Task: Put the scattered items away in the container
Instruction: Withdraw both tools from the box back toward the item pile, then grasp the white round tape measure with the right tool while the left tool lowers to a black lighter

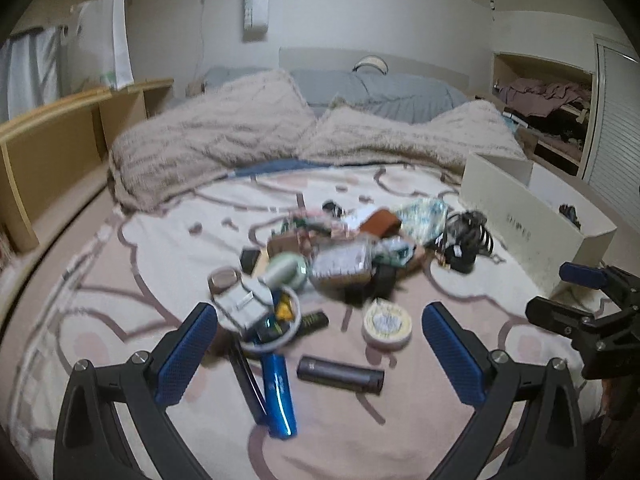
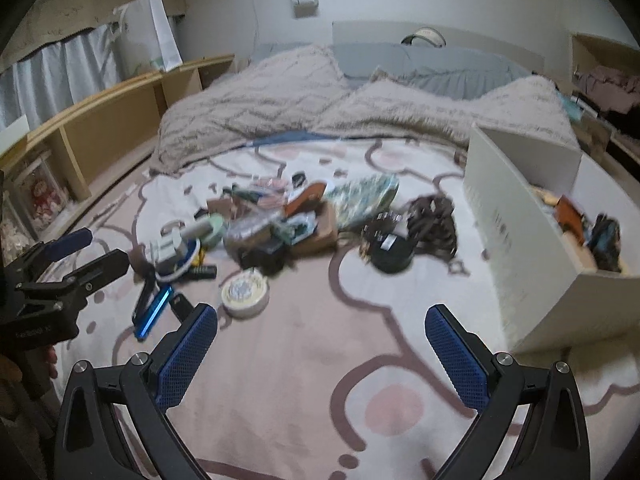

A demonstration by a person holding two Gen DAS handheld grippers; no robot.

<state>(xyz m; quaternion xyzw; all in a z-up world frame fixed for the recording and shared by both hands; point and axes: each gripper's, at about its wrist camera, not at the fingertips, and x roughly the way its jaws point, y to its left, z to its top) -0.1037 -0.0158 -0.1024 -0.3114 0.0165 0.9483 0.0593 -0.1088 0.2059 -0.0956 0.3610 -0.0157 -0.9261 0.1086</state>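
Observation:
A heap of small items [image 1: 340, 256] [image 2: 272, 224] lies scattered on a pink and white blanket [image 1: 120, 320] [image 2: 304, 360]. Nearest my left gripper [image 1: 320, 336] are a dark grey cylinder [image 1: 340, 374], a shiny blue tube [image 1: 280, 396] [image 2: 154, 312] and a round cream tin [image 1: 386, 322] [image 2: 245, 288]. That gripper is open, hovering over them with nothing held. My right gripper [image 2: 322, 336] is open too, above bare blanket, empty. The white box [image 1: 532, 220] [image 2: 520, 232] stands at the right with several items inside.
A fluffy beige cover [image 1: 240, 136] [image 2: 280, 96] is bunched behind the heap. A black cable bundle [image 1: 468, 236] [image 2: 432, 220] lies beside the box. Wooden shelving [image 1: 60, 148] [image 2: 100, 128] runs along the left. Each gripper shows at the edge of the other's view.

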